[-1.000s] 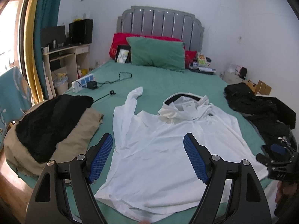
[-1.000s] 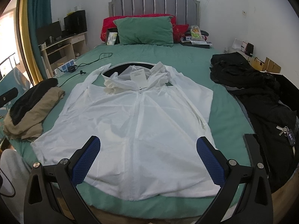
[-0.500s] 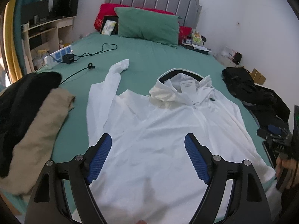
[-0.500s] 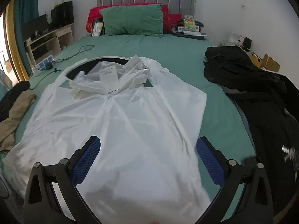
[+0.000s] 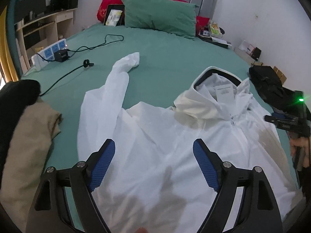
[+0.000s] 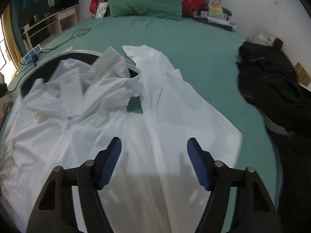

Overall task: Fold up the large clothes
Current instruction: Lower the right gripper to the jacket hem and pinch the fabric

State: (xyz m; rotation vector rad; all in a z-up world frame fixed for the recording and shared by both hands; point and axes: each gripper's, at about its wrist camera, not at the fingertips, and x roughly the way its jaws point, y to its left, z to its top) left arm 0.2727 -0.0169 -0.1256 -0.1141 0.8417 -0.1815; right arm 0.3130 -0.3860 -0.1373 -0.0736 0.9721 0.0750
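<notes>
A white hooded jacket [image 5: 165, 147] lies spread face up on the green bed [image 5: 165, 62], hood [image 5: 213, 97] toward the headboard, one sleeve [image 5: 116, 77] stretched up and left. My left gripper [image 5: 154, 159] hovers open over the jacket's left chest, nothing between its blue pads. In the right wrist view the same jacket [image 6: 97, 132] fills the lower left, its right sleeve [image 6: 155, 73] lying folded along the body. My right gripper [image 6: 154, 157] hangs over the jacket's right side; its jaws are closing, with only cloth below them and nothing pinched. The other gripper and a hand [image 5: 299, 147] show at the left view's right edge.
A pile of beige and black clothes [image 5: 21, 136] lies at the bed's left edge. Black garments [image 6: 276, 97] cover the right side. A power strip [image 5: 50, 52] with cables sits upper left. A green pillow [image 5: 159, 17] and red cushions lean on the headboard.
Both grippers have moved forward and down over the jacket, which now looks larger. The right gripper's fingers stand closer together than before. The jacket itself has not shifted.
</notes>
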